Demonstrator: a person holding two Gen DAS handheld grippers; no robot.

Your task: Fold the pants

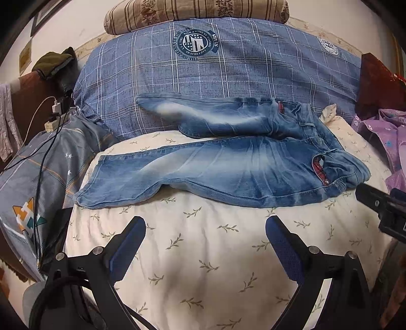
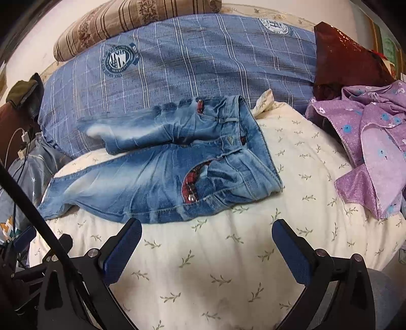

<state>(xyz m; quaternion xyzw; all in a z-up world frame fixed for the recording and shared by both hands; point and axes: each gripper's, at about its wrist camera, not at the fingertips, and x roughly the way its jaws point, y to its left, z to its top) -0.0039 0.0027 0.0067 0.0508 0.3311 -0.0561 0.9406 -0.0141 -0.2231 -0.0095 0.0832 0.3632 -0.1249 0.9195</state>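
Faded blue jeans (image 1: 228, 172) lie spread on a cream leaf-print cushion (image 1: 203, 253), legs running left and the waist at the right. The far leg rests partly on a blue checked quilt. In the right wrist view the jeans (image 2: 157, 172) show a red-trimmed pocket near the waist. My left gripper (image 1: 205, 226) hovers open over the cushion, just short of the near leg's lower edge, holding nothing. My right gripper (image 2: 206, 228) is open too, in front of the hip and waist, and its black body (image 1: 385, 208) shows at the right edge of the left wrist view.
A blue checked quilt (image 1: 215, 71) and a striped pillow (image 1: 198, 12) lie behind the jeans. Purple flowered cloth (image 2: 375, 142) and a dark red bag (image 2: 342, 55) sit at the right. Charger cables and a plug strip (image 1: 53, 119) hang at the left, by a grey patterned cover (image 1: 38, 172).
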